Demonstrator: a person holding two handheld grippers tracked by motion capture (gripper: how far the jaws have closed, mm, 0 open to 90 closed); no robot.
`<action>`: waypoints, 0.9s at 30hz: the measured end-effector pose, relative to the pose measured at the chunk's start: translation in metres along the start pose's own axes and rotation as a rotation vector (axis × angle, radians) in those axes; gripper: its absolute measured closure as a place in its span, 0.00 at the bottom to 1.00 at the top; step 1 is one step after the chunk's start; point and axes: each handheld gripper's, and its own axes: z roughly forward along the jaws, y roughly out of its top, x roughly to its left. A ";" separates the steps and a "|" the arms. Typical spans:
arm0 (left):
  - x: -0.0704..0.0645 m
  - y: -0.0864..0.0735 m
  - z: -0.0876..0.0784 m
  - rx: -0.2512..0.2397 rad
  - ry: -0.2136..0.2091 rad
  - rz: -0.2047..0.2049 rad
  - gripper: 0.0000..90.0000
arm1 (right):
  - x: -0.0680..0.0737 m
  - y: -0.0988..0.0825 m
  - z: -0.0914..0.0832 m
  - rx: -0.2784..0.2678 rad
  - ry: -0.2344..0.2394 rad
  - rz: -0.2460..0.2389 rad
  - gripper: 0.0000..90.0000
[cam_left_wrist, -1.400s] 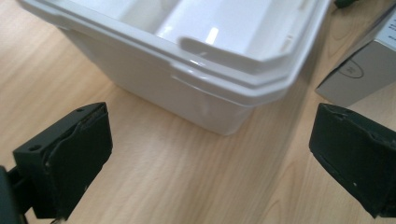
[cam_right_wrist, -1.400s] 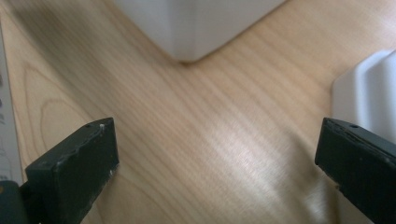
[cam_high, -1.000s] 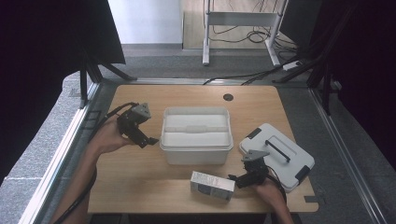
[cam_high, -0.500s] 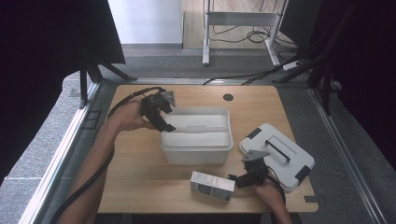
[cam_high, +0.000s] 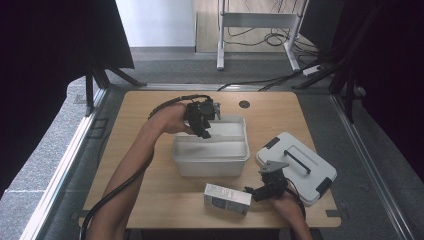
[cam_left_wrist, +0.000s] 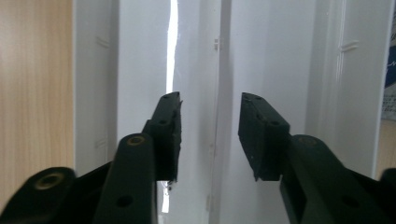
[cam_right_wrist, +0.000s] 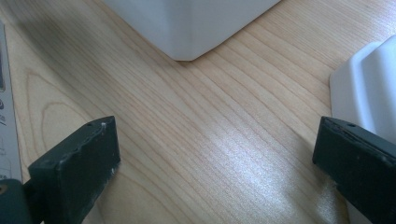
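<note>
White bin (cam_high: 211, 152) sits under left gripper (cam_high: 204, 131), arm outstretched, jaws closing, seemingly empty.

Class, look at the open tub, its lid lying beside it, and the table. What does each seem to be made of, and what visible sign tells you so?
Tub: probably moulded plastic, white and slightly translucent, with glossy walls.
Lid: likely the same white plastic, more matt, with black clips and a black handle.
Table: wood or wood-look laminate; pale grain lines with a soft sheen, so which one stays open.

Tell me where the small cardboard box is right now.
In the high view the small box lies near the table's front edge, just in front of the white bin, with the right tool beside its right end.
</note>
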 end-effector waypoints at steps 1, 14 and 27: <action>0.000 0.003 0.003 0.013 -0.005 0.006 0.72 | 0.000 0.000 0.000 0.000 0.000 0.000 0.00; 0.003 0.018 0.025 0.125 -0.037 0.039 0.84 | 0.000 0.000 0.000 0.000 0.001 0.001 0.00; 0.006 0.021 0.028 0.142 -0.081 0.050 0.99 | 0.000 0.000 0.000 0.000 0.001 0.001 0.00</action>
